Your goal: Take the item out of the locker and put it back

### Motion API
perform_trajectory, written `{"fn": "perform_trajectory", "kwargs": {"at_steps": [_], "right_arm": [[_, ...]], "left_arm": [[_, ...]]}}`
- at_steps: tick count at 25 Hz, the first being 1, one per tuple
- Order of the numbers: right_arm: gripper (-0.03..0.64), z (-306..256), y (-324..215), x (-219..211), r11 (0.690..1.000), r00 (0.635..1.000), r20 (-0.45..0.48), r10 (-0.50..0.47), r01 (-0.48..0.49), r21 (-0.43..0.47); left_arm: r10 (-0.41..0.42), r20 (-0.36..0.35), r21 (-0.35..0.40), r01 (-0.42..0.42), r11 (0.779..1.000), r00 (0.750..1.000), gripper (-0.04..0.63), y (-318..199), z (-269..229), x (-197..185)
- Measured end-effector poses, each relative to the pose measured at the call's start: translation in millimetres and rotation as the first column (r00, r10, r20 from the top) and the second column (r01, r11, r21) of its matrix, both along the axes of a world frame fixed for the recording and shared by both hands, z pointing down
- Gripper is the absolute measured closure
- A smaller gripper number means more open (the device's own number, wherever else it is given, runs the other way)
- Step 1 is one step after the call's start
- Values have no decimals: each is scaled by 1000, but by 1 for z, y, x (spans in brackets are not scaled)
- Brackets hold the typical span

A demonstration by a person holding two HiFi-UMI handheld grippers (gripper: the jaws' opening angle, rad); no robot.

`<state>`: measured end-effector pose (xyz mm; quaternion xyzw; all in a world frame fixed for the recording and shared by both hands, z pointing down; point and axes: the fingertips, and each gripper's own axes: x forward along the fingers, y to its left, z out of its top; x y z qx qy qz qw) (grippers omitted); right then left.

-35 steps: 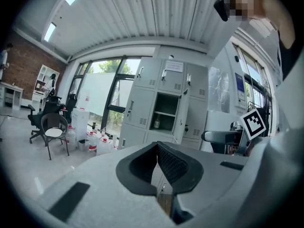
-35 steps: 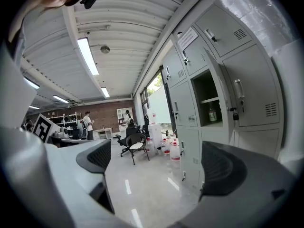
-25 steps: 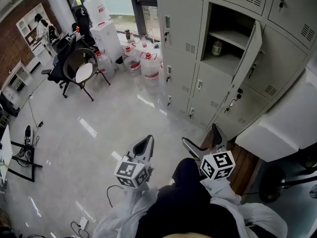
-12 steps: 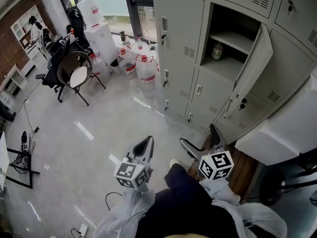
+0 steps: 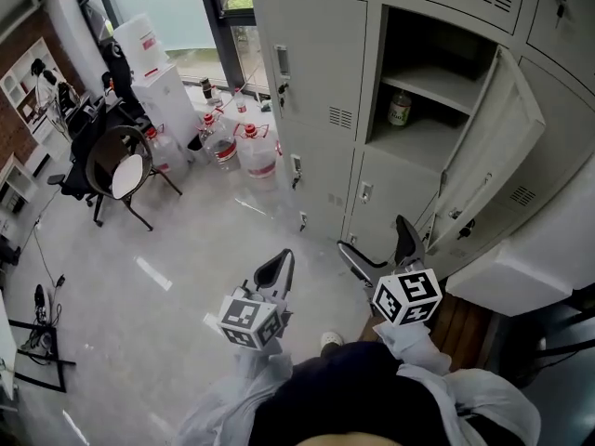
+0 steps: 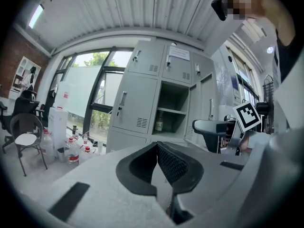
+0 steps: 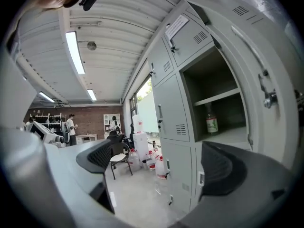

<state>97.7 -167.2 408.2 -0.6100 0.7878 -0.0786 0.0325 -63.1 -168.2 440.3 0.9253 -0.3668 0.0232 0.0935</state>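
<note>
A small bottle with a green label (image 5: pixel 400 108) stands upright on the lower shelf of the open grey locker compartment (image 5: pixel 423 142). It also shows as the bottle (image 7: pixel 211 124) in the right gripper view and, small, as the bottle (image 6: pixel 159 123) in the left gripper view. My left gripper (image 5: pixel 276 268) hangs low in front of me, well short of the locker, its jaws shut on nothing (image 6: pixel 157 148). My right gripper (image 5: pixel 379 255) is open and empty, pointing toward the locker from a distance (image 7: pixel 159 163).
The locker door (image 5: pixel 488 165) swings out to the right of the compartment. Water jugs (image 5: pixel 253 149) stand on the floor left of the lockers, with a chair (image 5: pixel 119 163) and stacked white boxes (image 5: pixel 153 63) beyond. A white block (image 5: pixel 507 269) lies at the right.
The view has come closer to the lockers, and the open compartment looks larger and more central. Both grippers keep their poses and states.
</note>
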Motion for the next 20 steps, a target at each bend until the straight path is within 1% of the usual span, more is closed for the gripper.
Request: {"fn": "perform_trajectory", "kwargs": {"at_steps": [3,6,10,12,17,20], "right_arm": [[41,-8,-35,21,998,998,9,54,-54,14],[40,-19,-67,43,992,993,11,120,-120,48],[41,-31,-98,68,979,983,11,182,-182,94],[40,-31,-106,79,972,977,10,211,-211,104],[40,-34,-114,103,952,958,7,287,-286,109],[41,-34,-118,115,941,947,3,322,-321,107]], "left_arm": [[34,-4,9,-34,999,999,588,-35,-1,18],[71,-2,24,-71,997,997,588,-68,-5,36],[127,13,79,-128,989,992,588,-98,-10,60],[135,8,86,-135,987,991,588,-108,-7,66],[154,-25,63,-152,986,988,588,-127,0,78],[181,-35,71,-178,981,983,588,-137,-4,89]]}}
